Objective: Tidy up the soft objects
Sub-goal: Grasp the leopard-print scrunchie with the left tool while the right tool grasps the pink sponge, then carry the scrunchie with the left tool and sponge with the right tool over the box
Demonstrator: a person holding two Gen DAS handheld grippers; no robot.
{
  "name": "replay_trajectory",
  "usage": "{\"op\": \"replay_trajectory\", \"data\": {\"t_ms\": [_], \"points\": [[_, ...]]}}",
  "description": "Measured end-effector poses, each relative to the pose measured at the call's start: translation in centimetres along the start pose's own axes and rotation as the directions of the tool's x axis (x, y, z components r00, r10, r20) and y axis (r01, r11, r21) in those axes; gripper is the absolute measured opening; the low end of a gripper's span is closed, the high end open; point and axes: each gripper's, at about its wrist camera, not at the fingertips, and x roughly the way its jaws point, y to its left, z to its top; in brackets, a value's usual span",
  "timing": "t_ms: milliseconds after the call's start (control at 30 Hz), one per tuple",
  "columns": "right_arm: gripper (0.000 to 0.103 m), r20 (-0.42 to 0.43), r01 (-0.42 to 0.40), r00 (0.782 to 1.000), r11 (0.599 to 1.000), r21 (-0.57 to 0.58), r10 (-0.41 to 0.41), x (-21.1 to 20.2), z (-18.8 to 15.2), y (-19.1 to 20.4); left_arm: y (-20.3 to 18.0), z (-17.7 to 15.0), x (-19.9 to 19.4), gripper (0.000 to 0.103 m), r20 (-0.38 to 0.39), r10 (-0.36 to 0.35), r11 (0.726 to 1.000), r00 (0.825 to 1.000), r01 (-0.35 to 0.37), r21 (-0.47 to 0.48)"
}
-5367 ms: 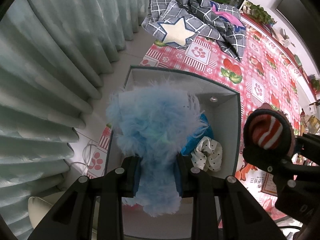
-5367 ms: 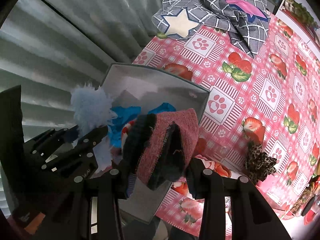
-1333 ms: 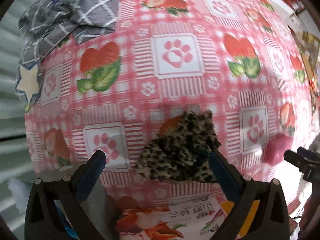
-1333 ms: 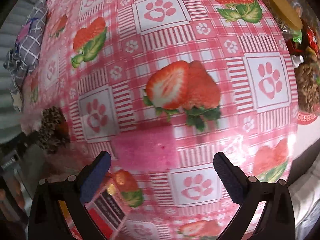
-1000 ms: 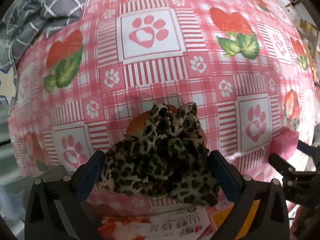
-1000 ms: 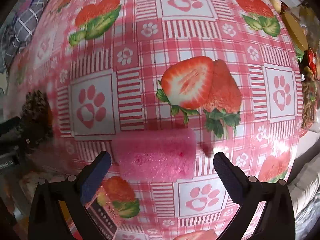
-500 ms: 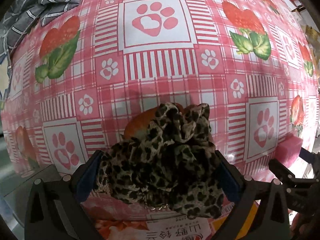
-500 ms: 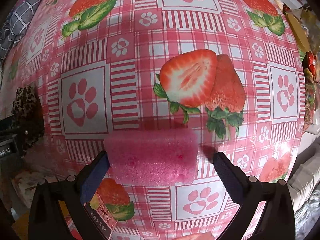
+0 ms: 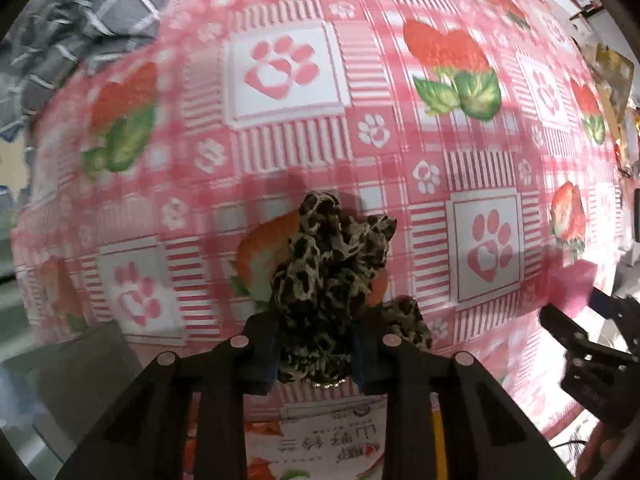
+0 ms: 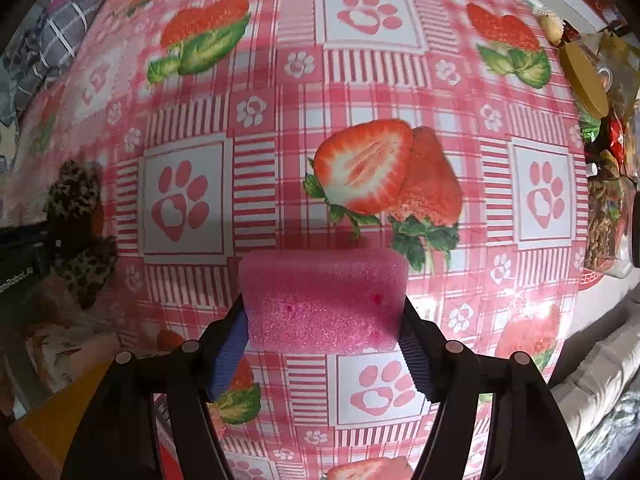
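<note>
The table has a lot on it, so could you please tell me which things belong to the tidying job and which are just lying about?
Job: leopard scrunchie, squeezed in the closing left gripper; pink sponge, between the closing right gripper.

Lying about: grey checked cloth, snack jars, printed packet.

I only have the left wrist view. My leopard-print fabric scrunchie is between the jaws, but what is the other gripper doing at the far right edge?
Observer: The right gripper has a pink rectangular foam sponge between its blue pads; its jaws are closing on it.
Operator: Is the sponge square in the pads?
Observer: Yes, the pads press its two short ends, and they dent it slightly.
Operator: Anything beside it I should avoid?
Observer: A jar with a tan round lid stands at the strawberry-print tablecloth's right edge, well clear of the sponge.
</note>
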Motion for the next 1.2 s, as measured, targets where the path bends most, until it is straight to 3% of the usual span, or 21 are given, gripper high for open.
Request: {"op": "replay_trajectory", "data": {"t_ms": [67, 367, 600, 1200], "points": [[0.070, 0.016, -0.018, 1.000, 1.000, 0.002, 0.018, -1.2, 0.0, -0.3, 0.1, -0.2, -1.1, 0.031, 0.031, 0.029, 1.000, 0.999, -0.029, 0.006], [0.070, 0.075, -0.087, 0.994, 0.996, 0.027, 0.084, -6.7, 0.1, -1.1, 0.1, -1.5, -6.9, 0.031, 0.124, 0.005, 1.000, 0.992, -0.005, -0.007], [0.070, 0.115, -0.106, 0.988, 0.994, 0.029, 0.102, -9.9, -2.3, -1.5, 1.0, -3.8, -10.0, 0.031, 0.181, -0.002, 1.000, 0.983, 0.006, -0.020], [0.071, 0.178, -0.137, 0.974, 0.990, -0.044, 0.143, -15.4, -7.1, 3.2, 2.8, -11.9, -15.6, 0.031, 0.306, -0.033, 0.998, 0.951, 0.045, -0.033]]}}
